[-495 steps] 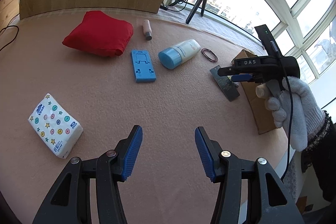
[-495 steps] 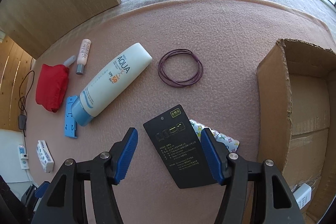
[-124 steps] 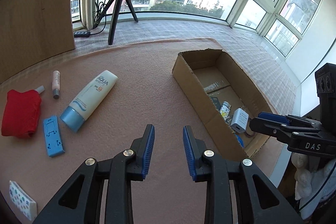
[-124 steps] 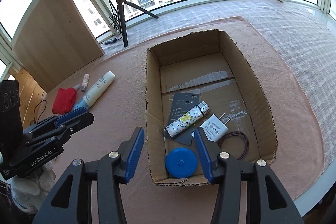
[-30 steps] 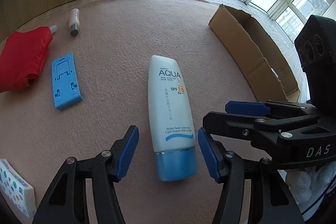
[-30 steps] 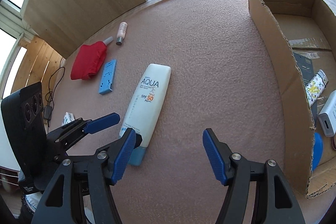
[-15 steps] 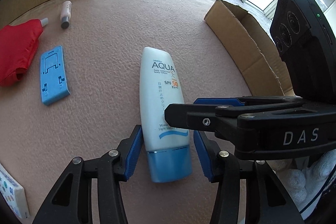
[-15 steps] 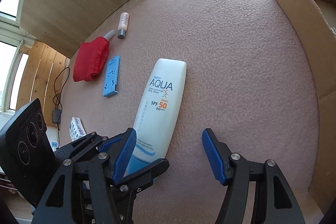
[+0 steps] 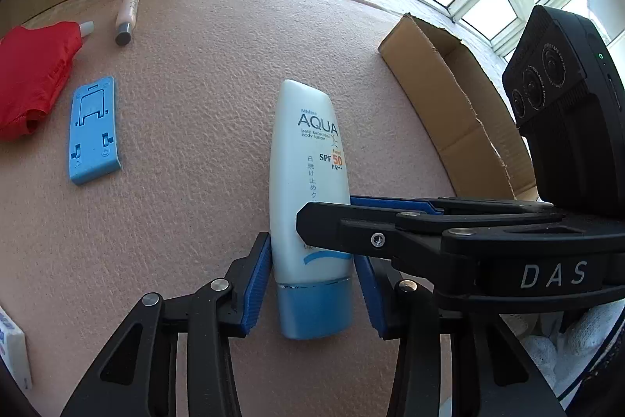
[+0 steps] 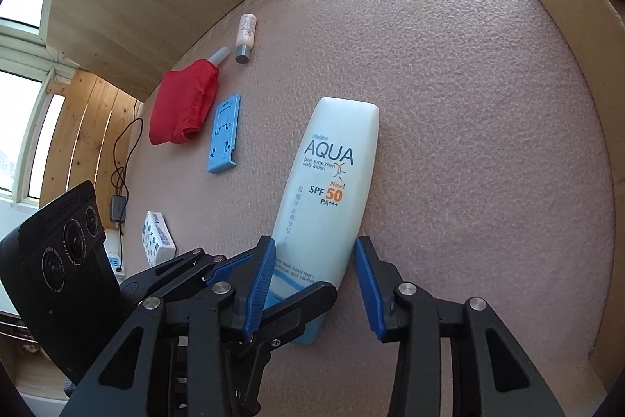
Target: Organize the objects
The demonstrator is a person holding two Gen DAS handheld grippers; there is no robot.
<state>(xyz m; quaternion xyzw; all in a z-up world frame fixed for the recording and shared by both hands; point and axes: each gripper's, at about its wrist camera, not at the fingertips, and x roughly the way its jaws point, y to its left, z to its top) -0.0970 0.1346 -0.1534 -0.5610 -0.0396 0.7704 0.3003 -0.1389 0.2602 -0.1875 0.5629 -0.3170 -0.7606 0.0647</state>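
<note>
Sunscreen tube (image 9: 308, 182) lies flat on the pink surface (image 9: 195, 104), cap end between both grippers' fingers, which have just been closing: left gripper (image 9: 312, 284) clamps it; right gripper (image 10: 314, 284) straddles it, right pad apart. Cardboard box (image 9: 449, 104) stands near; contents hidden.

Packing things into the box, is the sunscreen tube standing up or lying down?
Lying down. The sunscreen tube rests flat on the pink mat, label up, its blue cap nearest the camera.

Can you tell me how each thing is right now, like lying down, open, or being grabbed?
AQUA sunscreen tube: lying flat, cap on, between both grippers.
Left gripper: just closing, pads at the tube's sides.
Right gripper: just closing around the tube.
Cardboard box: open on top.
Small pink bottle: lying down.
Blue phone stand: folded flat.
</note>
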